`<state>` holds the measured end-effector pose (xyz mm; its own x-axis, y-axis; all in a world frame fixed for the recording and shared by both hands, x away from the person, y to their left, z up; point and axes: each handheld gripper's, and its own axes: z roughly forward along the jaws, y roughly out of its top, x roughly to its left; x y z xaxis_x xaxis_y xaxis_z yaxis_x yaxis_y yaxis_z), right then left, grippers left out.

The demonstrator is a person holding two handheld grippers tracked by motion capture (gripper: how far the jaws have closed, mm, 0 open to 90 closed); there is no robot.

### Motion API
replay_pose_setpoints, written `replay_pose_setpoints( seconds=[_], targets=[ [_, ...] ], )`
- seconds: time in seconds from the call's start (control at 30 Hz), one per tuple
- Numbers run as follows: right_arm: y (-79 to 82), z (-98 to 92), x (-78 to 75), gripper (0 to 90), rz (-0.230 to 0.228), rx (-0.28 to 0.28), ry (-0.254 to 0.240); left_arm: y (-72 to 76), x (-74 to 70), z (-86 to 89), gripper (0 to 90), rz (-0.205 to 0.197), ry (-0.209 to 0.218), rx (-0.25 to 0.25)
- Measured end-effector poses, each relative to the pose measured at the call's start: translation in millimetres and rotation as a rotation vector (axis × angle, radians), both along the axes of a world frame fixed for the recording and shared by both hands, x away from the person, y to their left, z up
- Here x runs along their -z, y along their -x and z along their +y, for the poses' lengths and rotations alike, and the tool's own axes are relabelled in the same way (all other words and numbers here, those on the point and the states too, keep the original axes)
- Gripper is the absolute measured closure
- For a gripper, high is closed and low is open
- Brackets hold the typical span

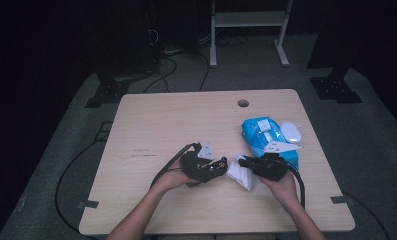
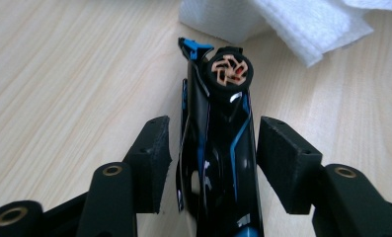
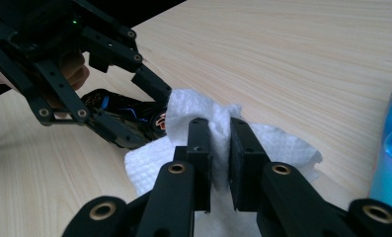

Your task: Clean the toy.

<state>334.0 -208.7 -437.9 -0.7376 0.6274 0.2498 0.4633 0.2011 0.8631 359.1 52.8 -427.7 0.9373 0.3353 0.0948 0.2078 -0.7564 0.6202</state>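
A pale wooden surface (image 1: 176,125) with rounded corners takes up the middle of the frame, lit from above, with a small round cable hole (image 1: 243,103) near its far edge. Under it lies a grey carpeted floor (image 1: 381,165). Toward the top everything falls into darkness. A white metal frame (image 1: 249,20) stands at the upper centre, black cables (image 1: 171,65) trail across the floor at upper left, and a black stand foot (image 1: 336,89) sits at upper right.

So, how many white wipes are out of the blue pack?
1. The white wipe is pinched in the right gripper, beside the black and blue object. Others may be hidden inside the blue pack.
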Motion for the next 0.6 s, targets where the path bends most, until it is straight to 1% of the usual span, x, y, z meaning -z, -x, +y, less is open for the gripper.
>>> replay_pose_setpoints(
  seconds=[0.07,0.17,0.23,0.33,0.4,0.43,0.47,0.5,0.53,0.6],
  targets=[
    [-0.8,-1.3,0.7,80.3,0.001,0.002,-0.003,-4.1,-0.1,-6.0,44.5,0.011,-0.024,0.013],
    [-1.5,-1.8,1.0,80.3,0.004,0.004,-0.005,-8.8,0.2,-12.7,43.8,0.026,-0.056,0.016],
    [-1.6,-1.2,1.3,80.3,0.006,0.003,-0.005,-10.1,0.6,-17.7,43.9,0.034,-0.088,0.021],
    [-2.2,-0.2,2.2,80.0,0.010,0.002,0.001,-11.3,2.4,-23.4,44.0,0.040,-0.137,0.014],
    [-3.0,0.3,3.0,80.0,0.011,0.000,0.001,-12.9,4.3,-26.3,43.0,0.033,-0.169,0.005],
    [-3.6,0.2,3.6,80.0,0.011,0.000,0.002,-13.7,4.1,-26.7,43.8,0.033,-0.175,0.005],
    [-3.7,0.2,3.7,79.9,0.017,0.002,0.001,-14.0,4.1,-27.5,46.8,0.045,-0.170,0.008],
    [-4.6,-0.1,4.5,79.9,0.016,0.002,-0.002,-13.9,4.1,-28.4,52.6,0.049,-0.167,0.020],
    [-5.2,-0.4,5.1,79.9,0.021,0.004,-0.003,-13.9,4.0,-29.9,55.6,0.047,-0.177,0.023],
    [-6.6,-1.3,6.5,79.9,0.029,0.005,-0.009,-14.7,3.1,-30.0,56.7,0.056,-0.171,0.023]
  ],
)
